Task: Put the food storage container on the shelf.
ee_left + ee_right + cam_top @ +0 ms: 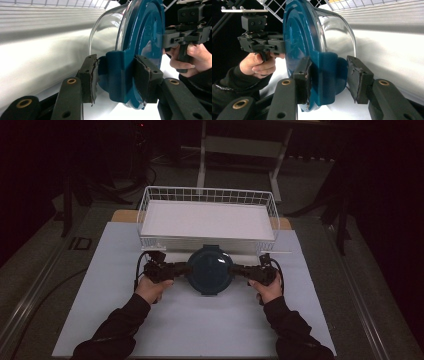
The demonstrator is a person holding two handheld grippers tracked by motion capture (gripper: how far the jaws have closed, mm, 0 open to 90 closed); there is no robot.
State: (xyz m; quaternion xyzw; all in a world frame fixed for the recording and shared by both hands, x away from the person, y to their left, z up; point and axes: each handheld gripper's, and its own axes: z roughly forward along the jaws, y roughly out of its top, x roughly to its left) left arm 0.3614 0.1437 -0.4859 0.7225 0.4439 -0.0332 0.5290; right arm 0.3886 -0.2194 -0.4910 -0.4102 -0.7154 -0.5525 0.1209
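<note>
Fingers (90,77) of left gripper (176,268) clamped on left latch tab (117,75) of blue lid (210,266); one pad on either face of tab, touching it. Left hand (153,289) behind, gripping handle. Between both sets of fingers: round glass bowl (106,32) with lid fitted, held on white mat (190,320), just in front of white wire basket (150,202). Clear bowl wall on one side of fingers, lid face on the other. Fingers (359,77) of right gripper (244,269) around right latch tab (328,75): one pad touching, the other slightly clear; firmness of grip cannot be told. Right hand (268,289) behind.
</note>
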